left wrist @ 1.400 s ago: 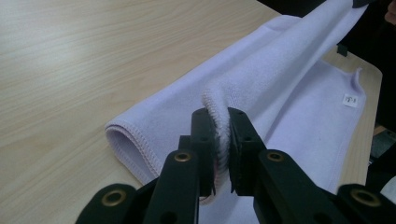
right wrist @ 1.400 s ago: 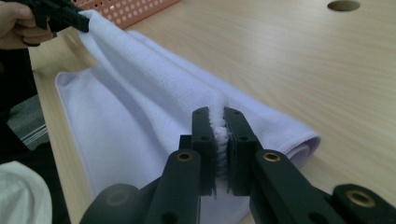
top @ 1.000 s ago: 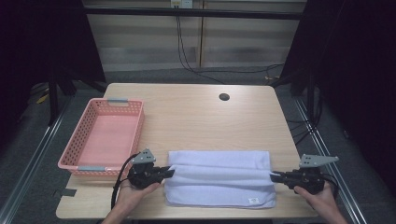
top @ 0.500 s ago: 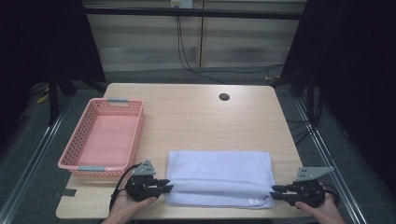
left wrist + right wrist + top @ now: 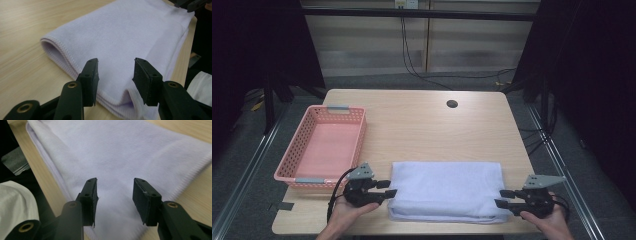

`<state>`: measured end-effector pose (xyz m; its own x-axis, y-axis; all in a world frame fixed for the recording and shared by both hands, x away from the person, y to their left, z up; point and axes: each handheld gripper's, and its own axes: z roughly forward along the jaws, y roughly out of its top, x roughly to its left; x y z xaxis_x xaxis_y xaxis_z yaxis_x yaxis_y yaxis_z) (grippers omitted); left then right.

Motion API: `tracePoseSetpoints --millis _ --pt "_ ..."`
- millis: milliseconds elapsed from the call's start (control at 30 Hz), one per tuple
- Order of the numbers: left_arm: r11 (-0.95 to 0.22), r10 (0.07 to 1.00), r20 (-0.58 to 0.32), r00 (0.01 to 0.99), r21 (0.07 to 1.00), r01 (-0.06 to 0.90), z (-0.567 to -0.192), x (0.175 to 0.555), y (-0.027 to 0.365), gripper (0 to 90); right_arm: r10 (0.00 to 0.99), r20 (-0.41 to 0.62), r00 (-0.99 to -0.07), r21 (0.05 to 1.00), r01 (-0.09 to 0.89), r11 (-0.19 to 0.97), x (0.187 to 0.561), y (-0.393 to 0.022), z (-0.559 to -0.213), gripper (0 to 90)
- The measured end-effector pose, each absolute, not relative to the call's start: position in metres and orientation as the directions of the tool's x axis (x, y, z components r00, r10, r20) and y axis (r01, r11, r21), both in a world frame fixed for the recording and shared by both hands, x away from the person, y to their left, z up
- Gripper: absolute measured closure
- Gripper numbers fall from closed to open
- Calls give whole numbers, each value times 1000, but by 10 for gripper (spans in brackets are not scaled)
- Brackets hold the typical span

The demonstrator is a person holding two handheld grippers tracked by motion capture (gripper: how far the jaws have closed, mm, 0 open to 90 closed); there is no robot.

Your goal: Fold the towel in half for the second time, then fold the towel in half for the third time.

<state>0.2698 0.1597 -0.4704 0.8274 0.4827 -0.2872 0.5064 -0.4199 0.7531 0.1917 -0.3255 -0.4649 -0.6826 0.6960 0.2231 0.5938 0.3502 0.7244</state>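
Observation:
A folded white towel point(image 5: 447, 190) lies flat near the table's front edge. My left gripper point(image 5: 388, 189) sits at the towel's left front corner, open, its jaws astride the corner of the towel point(image 5: 117, 50). My right gripper point(image 5: 502, 198) is at the right front corner, also open, with the towel point(image 5: 120, 152) spread between and beyond its jaws. Neither gripper clamps the cloth. The other gripper point(image 5: 190, 3) shows at the far end of the towel in the left gripper view.
A pink mesh basket point(image 5: 292, 167) stands empty at the left of the wooden table point(image 5: 422, 130). A round cable hole point(image 5: 452, 104) is at the back right. The table's front edge runs just below the towel. A white sleeve point(image 5: 17, 205) shows beside the right gripper.
Both grippers have moved toward the front edge along the towel's ends, from mid-height to its front corners. The towel now lies narrower, folded over toward the front.

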Motion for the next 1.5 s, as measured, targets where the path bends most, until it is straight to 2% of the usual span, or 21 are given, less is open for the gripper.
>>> tracePoseSetpoints --millis 67,133,200,300,400,500,600,867,967,1033,1233,1333,1500 --pt "-450 511 -256 821 733 509 -477 276 151 560 693 225 -685 711 602 364 199 -315 -470 542" --pt "-505 499 -252 829 693 515 -486 276 145 541 694 210 -689 681 612 401 204 -305 -477 499" --pt "-525 489 -226 842 695 491 -490 271 142 517 713 168 -681 648 621 440 208 -299 -486 422" --pt "-526 493 -227 840 692 495 -492 270 137 482 715 143 -684 649 610 454 209 -303 -489 433" --pt "-560 479 -184 859 689 460 -493 267 128 431 725 138 -674 650 614 447 207 -310 -489 434" --pt "-563 468 -189 863 689 456 -493 269 125 432 750 134 -647 648 630 428 207 -321 -489 472" --pt "-550 460 -234 857 682 482 -493 275 120 445 764 121 -634 642 636 427 206 -329 -489 523" --pt "-581 419 -245 874 668 466 -490 270 102 445 793 114 -599 631 660 408 200 -347 -488 537" --pt "-590 413 -244 877 662 462 -485 270 99 408 805 102 -584 621 670 407 195 -347 -486 518" --pt "-568 427 -238 872 680 464 -480 274 102 397 806 106 -583 626 668 401 195 -342 -483 461" --pt "-489 507 -235 829 714 502 -463 302 112 374 724 166 -670 714 588 381 190 -304 -471 443" --pt "-451 531 -236 814 735 507 -460 315 112 372 696 179 -695 717 577 392 193 -283 -469 348" --pt "-415 570 -233 788 746 520 -462 333 110 372 623 174 -763 723 528 445 197 -236 -469 297"
